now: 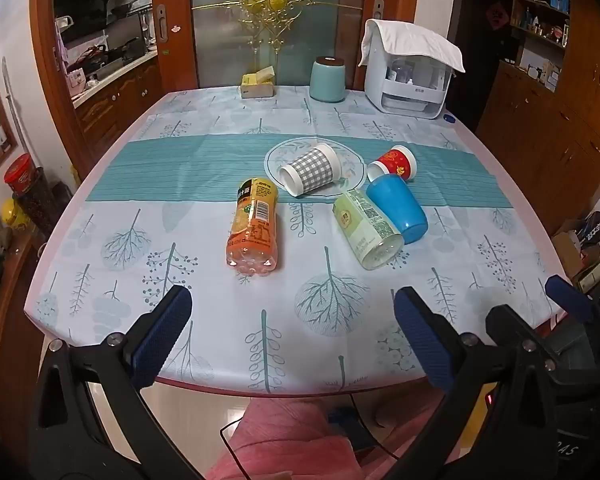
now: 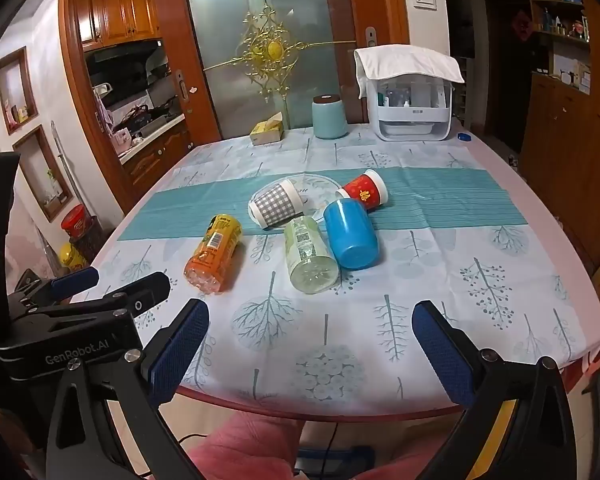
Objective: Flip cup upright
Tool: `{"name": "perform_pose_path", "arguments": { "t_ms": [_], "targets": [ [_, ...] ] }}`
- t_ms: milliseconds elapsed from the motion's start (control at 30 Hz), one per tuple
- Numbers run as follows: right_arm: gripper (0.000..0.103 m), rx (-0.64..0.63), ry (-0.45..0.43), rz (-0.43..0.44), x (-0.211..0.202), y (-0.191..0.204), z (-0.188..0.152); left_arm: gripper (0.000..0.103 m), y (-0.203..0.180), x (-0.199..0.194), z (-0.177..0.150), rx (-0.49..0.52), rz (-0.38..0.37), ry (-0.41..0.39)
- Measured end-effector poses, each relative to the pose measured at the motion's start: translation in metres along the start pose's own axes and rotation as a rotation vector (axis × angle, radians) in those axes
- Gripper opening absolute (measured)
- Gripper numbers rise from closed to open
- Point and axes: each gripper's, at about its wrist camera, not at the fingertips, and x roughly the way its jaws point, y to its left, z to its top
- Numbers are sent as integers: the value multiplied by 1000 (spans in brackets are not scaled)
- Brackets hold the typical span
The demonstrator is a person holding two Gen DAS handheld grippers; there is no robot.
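Observation:
Three cups lie on their sides mid-table: a grey checked cup, a red cup and a blue plastic cup. My left gripper is open and empty, above the near table edge, well short of the cups. My right gripper is open and empty, also at the near edge. The right gripper's fingers show at the right of the left wrist view.
An orange bottle and a pale green bottle lie among the cups. At the back stand a teal canister, a yellow tissue box and a white dispenser. The tablecloth covers the table.

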Motion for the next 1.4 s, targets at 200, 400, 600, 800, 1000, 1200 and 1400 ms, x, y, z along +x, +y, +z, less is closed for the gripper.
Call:
{"name": "perform_pose_path", "arguments": {
  "t_ms": [200,400,600,800,1000,1200,1400],
  "targets": [
    [103,2,-4,-2,2,1,0,101,2,1,0,-1,7,-1],
    [103,0,5,-4,4,2,1,101,0,-1,0,5,6,-6],
    [103,0,6,-3,7,0,-2,101,4,-2,0,8,14,-15],
    [103,0,10,-2,11,0,-4,101,3,0,-1,11,22,-19],
    [103,1,13,0,12,1,-3,101,5,0,0,11,33,-24],
    [103,-2,23,5,15,1,-5,101,5,0,0,9,36,-28],
    [103,-8,30,4,16,2,-5,101,5,1,0,7,39,-24]
  ]
}}
